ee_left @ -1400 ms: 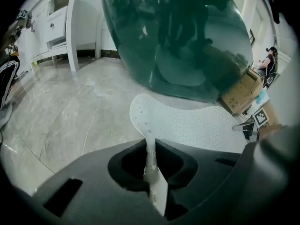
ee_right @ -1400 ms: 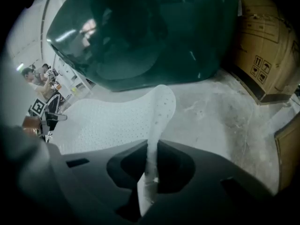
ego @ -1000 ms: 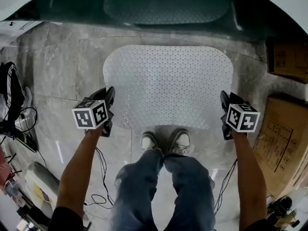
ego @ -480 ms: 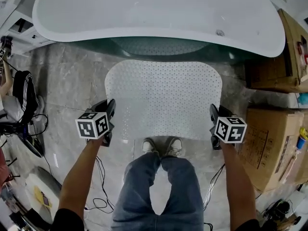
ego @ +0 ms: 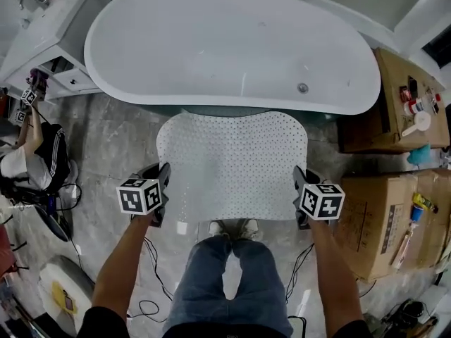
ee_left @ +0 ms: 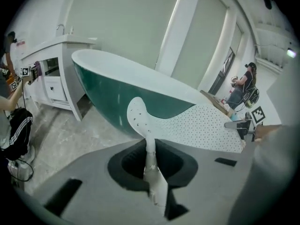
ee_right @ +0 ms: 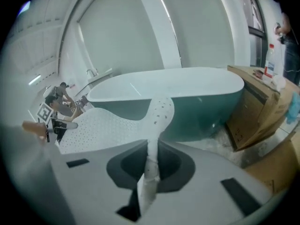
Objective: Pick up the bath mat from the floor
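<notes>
We hold the bath mat (ego: 232, 162) up off the floor, stretched in front of the bathtub (ego: 232, 44). The left gripper (ee_left: 150, 149) and right gripper (ee_right: 151, 156) are nearly closed, each pinching 1 side edge. From the head view, the tub rim cuts off the mat's far edge, so contact is unclear.

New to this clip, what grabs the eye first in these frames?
The white perforated bath mat spans the middle of the head view, stretched between the left gripper and the right gripper, each shut on one side edge of it. Just beyond it stands a large freestanding bathtub, white inside and teal outside. Cardboard boxes crowd the floor at the right.
</notes>
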{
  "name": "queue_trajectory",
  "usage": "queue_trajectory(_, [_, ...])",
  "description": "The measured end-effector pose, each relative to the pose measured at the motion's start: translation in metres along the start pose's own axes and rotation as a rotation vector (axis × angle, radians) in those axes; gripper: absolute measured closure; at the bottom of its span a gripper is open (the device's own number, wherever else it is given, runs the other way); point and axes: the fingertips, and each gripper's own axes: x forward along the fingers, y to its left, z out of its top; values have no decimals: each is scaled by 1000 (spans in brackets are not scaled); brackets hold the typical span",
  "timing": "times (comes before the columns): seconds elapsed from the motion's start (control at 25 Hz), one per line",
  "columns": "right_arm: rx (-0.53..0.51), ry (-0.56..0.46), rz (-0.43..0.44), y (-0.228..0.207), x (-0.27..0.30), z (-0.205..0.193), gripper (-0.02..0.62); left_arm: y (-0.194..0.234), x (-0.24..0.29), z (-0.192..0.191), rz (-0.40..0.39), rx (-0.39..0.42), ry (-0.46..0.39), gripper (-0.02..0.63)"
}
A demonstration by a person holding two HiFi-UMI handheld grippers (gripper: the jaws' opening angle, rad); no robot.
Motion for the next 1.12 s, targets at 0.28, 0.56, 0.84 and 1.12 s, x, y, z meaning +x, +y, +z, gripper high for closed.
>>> queue_trajectory(0.28, [-15, -19, 4, 19, -55, 45, 569, -20, -53, 36, 5, -22, -24, 565])
queue_trajectory(0.56, [-29, -64, -3, 32, -97, 82, 569, -28, -103, 75, 3, -8, -64, 565])
queue_trajectory(0.84, [-34, -158, 23, 62, -134, 128, 569, -54, -145, 124, -14, 30, -156, 565])
queue_trajectory(1.12, [-33, -276, 22, 75, -172, 186, 569, -54, -186, 178, 8, -14, -294, 565])
